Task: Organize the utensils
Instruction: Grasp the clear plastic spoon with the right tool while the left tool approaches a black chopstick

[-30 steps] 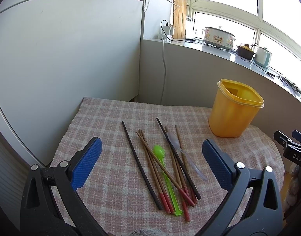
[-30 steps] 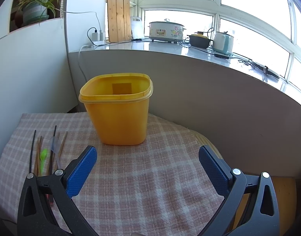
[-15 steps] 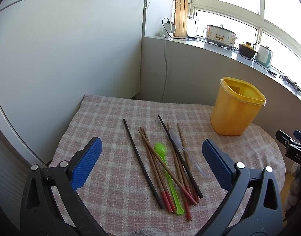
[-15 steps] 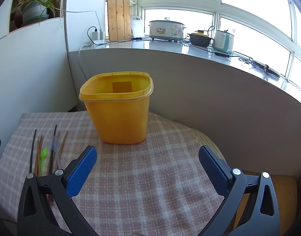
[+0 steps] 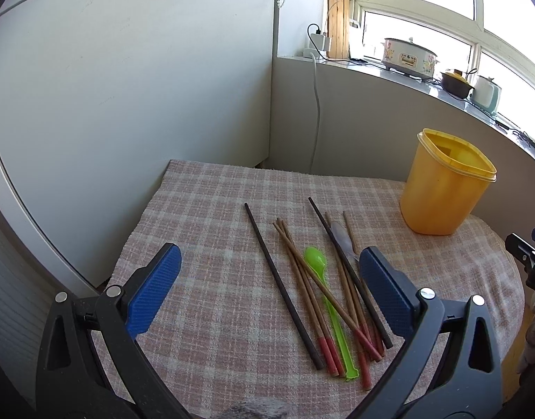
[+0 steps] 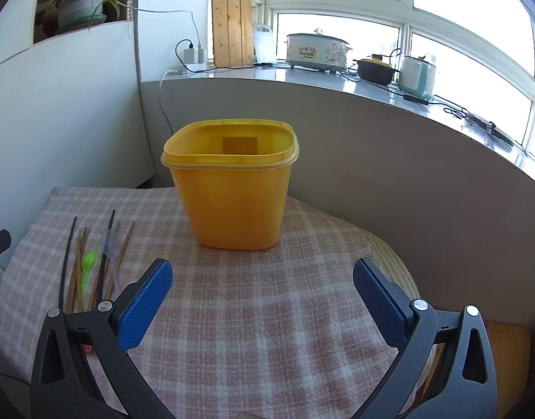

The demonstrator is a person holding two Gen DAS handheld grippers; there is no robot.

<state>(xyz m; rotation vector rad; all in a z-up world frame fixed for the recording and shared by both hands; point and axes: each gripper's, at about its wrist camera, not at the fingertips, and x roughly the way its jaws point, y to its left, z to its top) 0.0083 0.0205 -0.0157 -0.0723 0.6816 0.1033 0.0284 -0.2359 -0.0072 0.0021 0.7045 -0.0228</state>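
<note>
A loose pile of utensils lies on the checked cloth point(image 5: 204, 209): two black chopsticks point(image 5: 281, 286), several brown chopsticks with red ends point(image 5: 302, 279), a green plastic spoon point(image 5: 316, 262) and a clear spoon point(image 5: 340, 237). My left gripper point(image 5: 267, 279) hovers open above them, nothing between its blue pads. An empty yellow container point(image 6: 229, 188) stands upright to the right of the pile. My right gripper point(image 6: 262, 293) is open in front of the container, holding nothing. The pile point(image 6: 89, 262) shows at the left of the right wrist view.
A white cabinet wall point(image 5: 127, 87) borders the table on the left and a grey ledge wall point(image 6: 389, 160) runs behind. Cookers and a kettle point(image 6: 416, 73) stand on the windowsill. The right gripper's edge point(image 5: 527, 255) shows at the far right of the left wrist view.
The left gripper has pulled back and tilted slightly, so the utensil pile and yellow container sit lower in its view. The right gripper has barely moved. Both stay open.
</note>
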